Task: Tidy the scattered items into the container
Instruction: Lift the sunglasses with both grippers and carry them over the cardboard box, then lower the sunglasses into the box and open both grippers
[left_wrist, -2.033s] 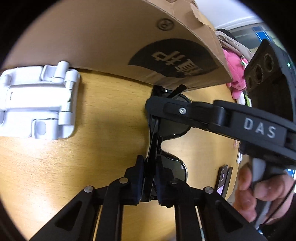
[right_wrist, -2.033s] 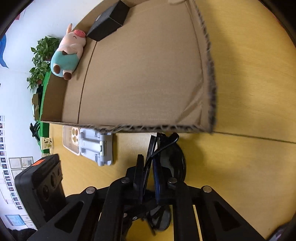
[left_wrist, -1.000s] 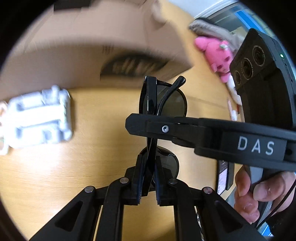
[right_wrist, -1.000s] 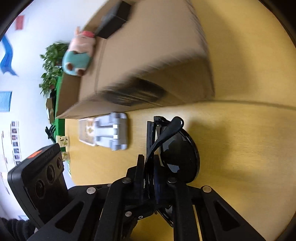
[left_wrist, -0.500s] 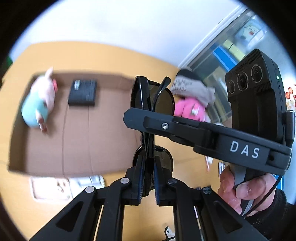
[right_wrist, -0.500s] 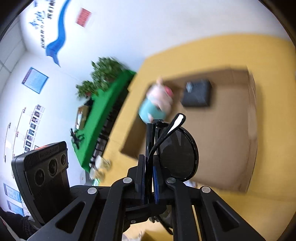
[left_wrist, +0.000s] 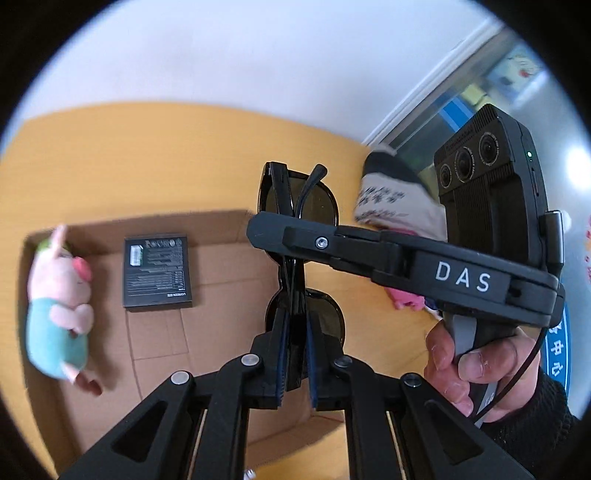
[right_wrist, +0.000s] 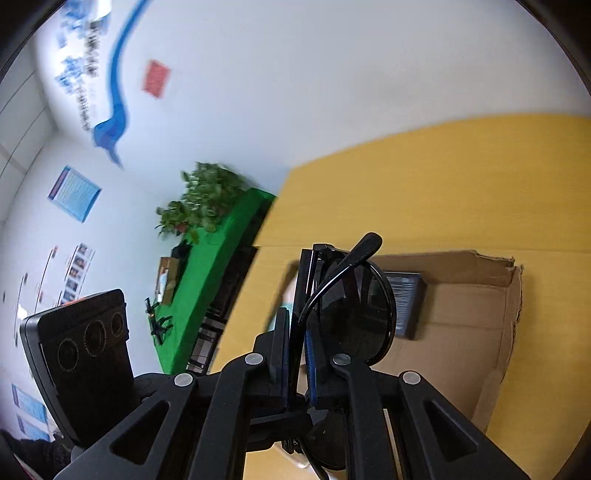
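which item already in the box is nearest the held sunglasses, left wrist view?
The black box, lying flat in the cardboard box just left of the sunglasses; the pig plush lies against the far-left wall.

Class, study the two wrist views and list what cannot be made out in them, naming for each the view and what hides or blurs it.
- Left wrist view: small print on the flat black box is too small and blurred.
- Left wrist view: the cardboard box near wall is hidden behind the left gripper.
- Right wrist view: the pink-and-teal plush pig is mostly hidden by the folded black sunglasses and the right gripper.
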